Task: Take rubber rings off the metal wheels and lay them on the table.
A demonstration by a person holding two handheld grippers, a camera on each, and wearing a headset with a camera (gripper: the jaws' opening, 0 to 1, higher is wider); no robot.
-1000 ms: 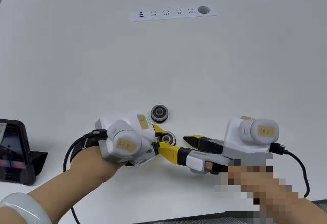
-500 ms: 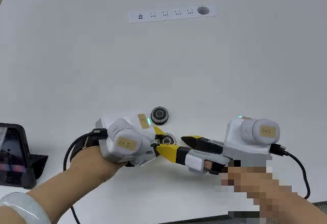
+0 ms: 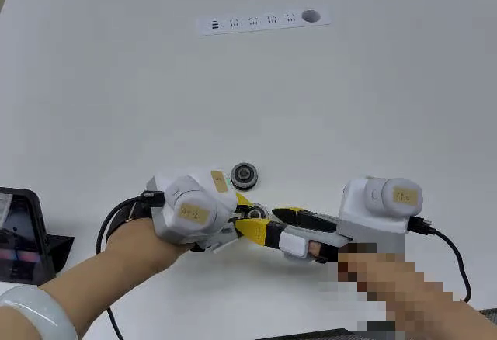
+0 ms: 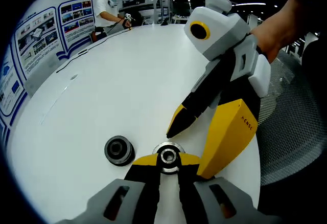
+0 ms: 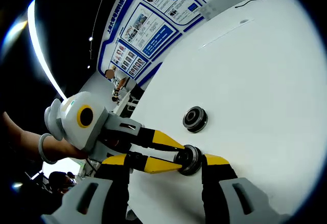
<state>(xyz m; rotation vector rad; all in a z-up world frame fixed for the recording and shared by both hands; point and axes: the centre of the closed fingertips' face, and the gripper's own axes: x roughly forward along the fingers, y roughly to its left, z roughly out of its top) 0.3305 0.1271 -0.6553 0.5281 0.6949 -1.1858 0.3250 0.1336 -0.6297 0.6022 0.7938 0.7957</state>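
Near the front edge of the white table [image 3: 373, 107], my left tongs [image 4: 167, 158] are closed on a small metal wheel [image 5: 189, 160], one yellow tip pressed to each side of it. I cannot tell whether the wheel rests on the table or hangs just above it. My right tongs [image 4: 188, 150] come in from the opposite side with the jaws parted. The dark upper tip is just beside the wheel, and the broad yellow lower jaw lies against it. A second wheel [image 3: 244, 174], dark around its outside, lies flat on the table a little farther from me, apart from both tongs. At the far side lies a white power strip [image 3: 262, 20].
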